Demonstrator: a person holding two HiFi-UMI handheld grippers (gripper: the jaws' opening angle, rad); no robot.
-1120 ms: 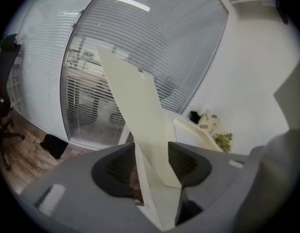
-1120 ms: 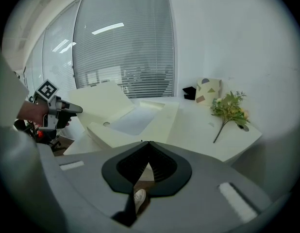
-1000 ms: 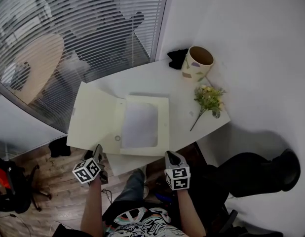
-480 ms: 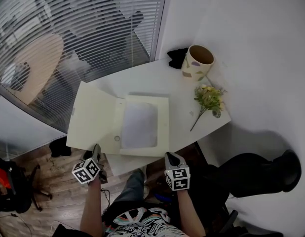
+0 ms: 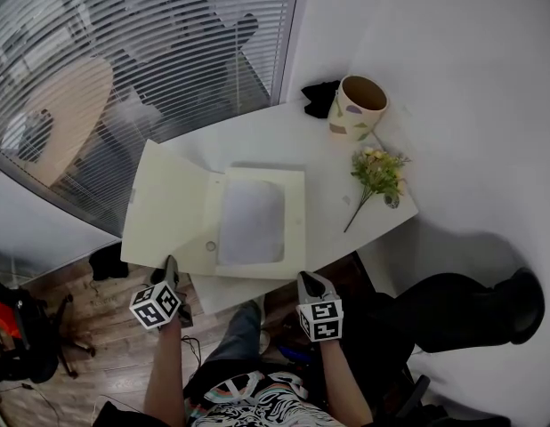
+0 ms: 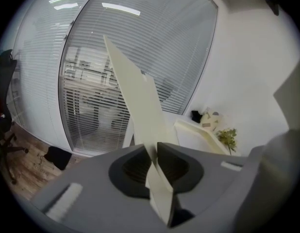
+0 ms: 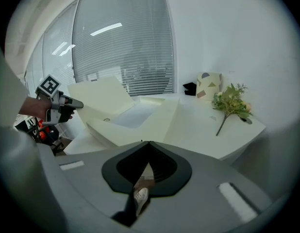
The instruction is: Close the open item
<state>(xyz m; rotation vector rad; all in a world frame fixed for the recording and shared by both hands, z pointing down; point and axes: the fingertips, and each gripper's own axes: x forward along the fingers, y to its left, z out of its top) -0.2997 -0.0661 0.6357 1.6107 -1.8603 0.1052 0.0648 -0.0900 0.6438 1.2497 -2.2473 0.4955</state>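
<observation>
A cream box folder [image 5: 297, 205] lies open on the white table [image 5: 346, 229], with a white sheet [image 5: 253, 223] in its tray. Its wide flap [image 5: 168, 207] spreads left, past the table's edge. My left gripper [image 5: 171, 265] is at the flap's near edge. In the left gripper view the flap [image 6: 135, 96] runs edge-on between the jaws, which have just been closing and now pinch it at the left gripper [image 6: 154, 147]. My right gripper [image 5: 309, 278] hangs below the table's front edge, its tips [image 7: 148, 142] shut with nothing between them.
A patterned paper cup [image 5: 357, 108] and a black object [image 5: 319, 100] stand at the table's far end. A flower sprig [image 5: 377, 174] lies at the right side. A glass wall with blinds [image 5: 124, 52] stands left, and a white wall right. The person's legs are under the table.
The left gripper has crept a little toward the flap's near edge. The folder, the right gripper and everything on the table have stayed in place.
</observation>
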